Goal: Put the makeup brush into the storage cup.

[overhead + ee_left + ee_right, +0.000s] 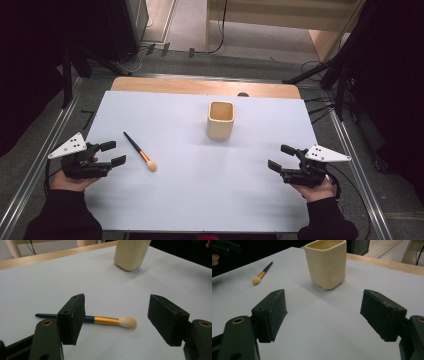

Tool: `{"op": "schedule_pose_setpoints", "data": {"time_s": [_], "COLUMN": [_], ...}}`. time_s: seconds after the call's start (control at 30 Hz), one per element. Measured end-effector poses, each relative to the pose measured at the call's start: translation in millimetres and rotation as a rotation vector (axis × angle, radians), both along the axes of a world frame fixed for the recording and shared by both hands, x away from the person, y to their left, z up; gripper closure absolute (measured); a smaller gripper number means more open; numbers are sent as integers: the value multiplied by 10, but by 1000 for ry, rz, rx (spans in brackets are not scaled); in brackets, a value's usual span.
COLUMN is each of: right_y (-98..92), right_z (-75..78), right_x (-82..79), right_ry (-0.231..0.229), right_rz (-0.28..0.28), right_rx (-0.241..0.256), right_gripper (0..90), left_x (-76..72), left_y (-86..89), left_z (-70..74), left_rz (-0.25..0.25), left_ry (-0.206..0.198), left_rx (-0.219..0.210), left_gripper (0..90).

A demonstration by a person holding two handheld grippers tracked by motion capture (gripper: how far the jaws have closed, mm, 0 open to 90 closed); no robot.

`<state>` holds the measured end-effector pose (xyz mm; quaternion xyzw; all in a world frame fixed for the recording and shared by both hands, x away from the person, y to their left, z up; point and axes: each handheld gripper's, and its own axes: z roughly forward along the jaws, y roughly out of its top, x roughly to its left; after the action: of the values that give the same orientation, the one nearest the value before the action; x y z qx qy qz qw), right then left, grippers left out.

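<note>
Stretching across most of the high view, a pale sheet (200, 185) covers the wooden table (200, 86), whose bare edge shows along the far side. On that sheet, past the middle, a cream square cup (220, 120) stands upright with its mouth open to the camera. At the near corners, a person's 2 hands each hold a black tool. The left gripper (113, 154) rests low over the sheet, its jaws spread apart and holding nothing. The right gripper (281, 157) sits on the opposite side, well apart from it, jaws likewise spread wide and empty, pointing toward the cup. Smallest of all, a makeup brush (140, 151) lies flat on the sheet just beside the left gripper, its dark handle angled away toward the far left, its gold ferrule and pale bristle tip nearer the person. From the left gripper view, the brush (105, 320) lies crosswise just beyond the open jaws, untouched.
</note>
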<state>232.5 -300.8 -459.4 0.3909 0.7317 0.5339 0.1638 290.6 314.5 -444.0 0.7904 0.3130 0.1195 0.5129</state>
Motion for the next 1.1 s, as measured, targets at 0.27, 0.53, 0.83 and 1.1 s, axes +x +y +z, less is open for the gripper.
{"op": "schedule_pose_setpoints", "data": {"time_s": [0.27,0.53,0.83,1.1], "right_y": [-12,-3,0,6], "right_z": [6,-2,1,2], "right_x": [-18,-13,-8,-8], "right_ry": [-1,15,7,8], "right_rz": [-1,5,10,17], "right_rx": [-1,-2,-1,-4], "right_gripper": [225,228,229,237], "left_x": [-7,-10,-26,-25], "left_y": [2,-1,-14,-22], "left_z": [5,9,24,15], "left_rz": [2,3,-3,-5], "left_ry": [0,1,-6,-3], "left_rx": [-3,2,1,5], "left_gripper": [311,311,311,312]}}
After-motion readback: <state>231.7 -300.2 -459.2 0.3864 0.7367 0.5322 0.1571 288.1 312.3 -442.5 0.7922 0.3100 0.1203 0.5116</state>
